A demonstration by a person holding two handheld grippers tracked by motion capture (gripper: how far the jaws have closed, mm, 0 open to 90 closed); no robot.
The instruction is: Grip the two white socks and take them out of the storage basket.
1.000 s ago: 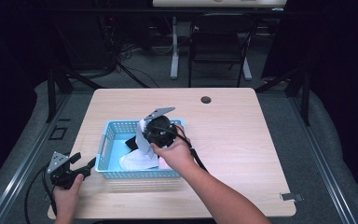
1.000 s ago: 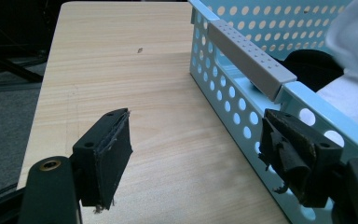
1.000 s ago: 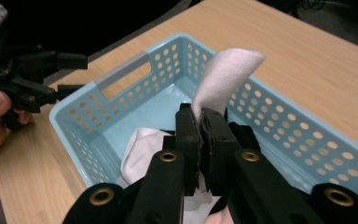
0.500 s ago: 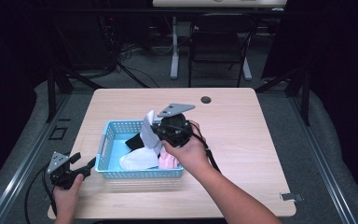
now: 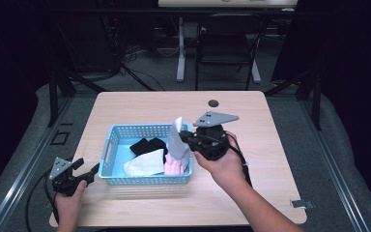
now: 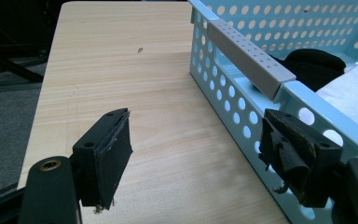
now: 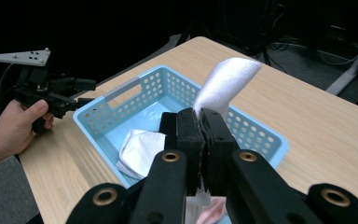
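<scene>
My right gripper is shut on a white sock and holds it above the right end of a light blue perforated basket. In the right gripper view the sock stands up from the closed jaws of that gripper, over the basket. Inside the basket lie a black garment, a white cloth and a pink piece. My left gripper rests open at the basket's left end; in its own view the left gripper has bare table between its jaws, and the basket wall runs beside the right jaw.
The wooden table has bare room to the right of the basket and behind it. A small dark round hole sits near the far edge. Chair and desk legs stand on the floor beyond the table.
The right gripper has risen and moved right with the white sock, drawing it up out of the basket. The left gripper has stayed where it was.
</scene>
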